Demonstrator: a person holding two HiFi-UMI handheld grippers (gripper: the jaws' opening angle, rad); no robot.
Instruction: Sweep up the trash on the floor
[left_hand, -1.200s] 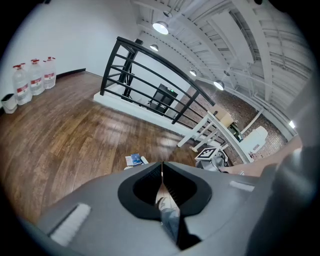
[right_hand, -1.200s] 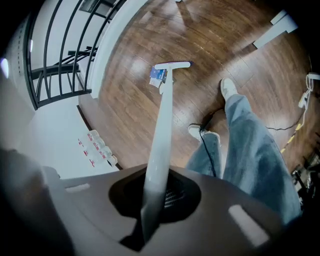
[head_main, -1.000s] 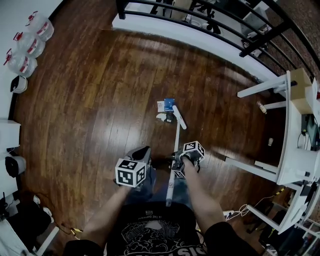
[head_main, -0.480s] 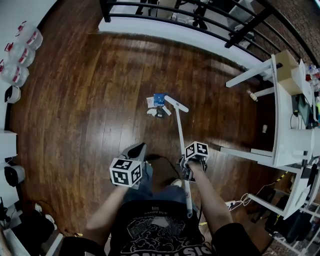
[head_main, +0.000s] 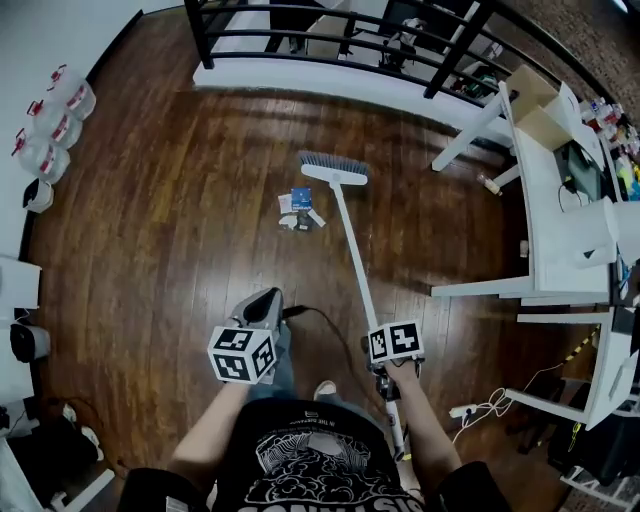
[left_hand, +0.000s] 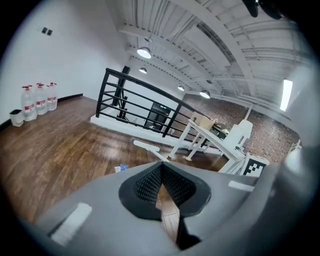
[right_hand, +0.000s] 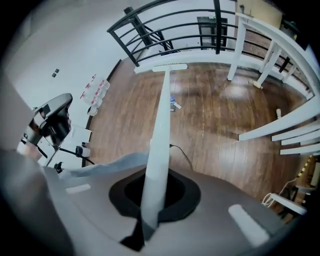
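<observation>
Floor: a dark brown plank floor (head_main: 180, 230) fills the head view.
Railing: a black metal railing (head_main: 330, 20) is seen at 12 o'clock.
Tables: white-legged tables (head_main: 560, 200) are ranged at 3 o'clock.
Broom: a long white-handled broom (head_main: 350, 240) is slanted across the floor, its grey bristle head (head_main: 333, 170) set down towards 12 o'clock.
Right gripper: the right gripper (right_hand: 152, 195) is clamped on the lower end of the broom handle, which is seen running out between its jaws.
Left gripper: the left gripper (left_hand: 161, 172) is held at 7 o'clock with its jaws closed together and nothing between them.
Trash: a small pile of blue and white paper scraps (head_main: 298, 210) is found on the floor at 7 o'clock of the bristle head, near the handle's left side and apart from both.
</observation>
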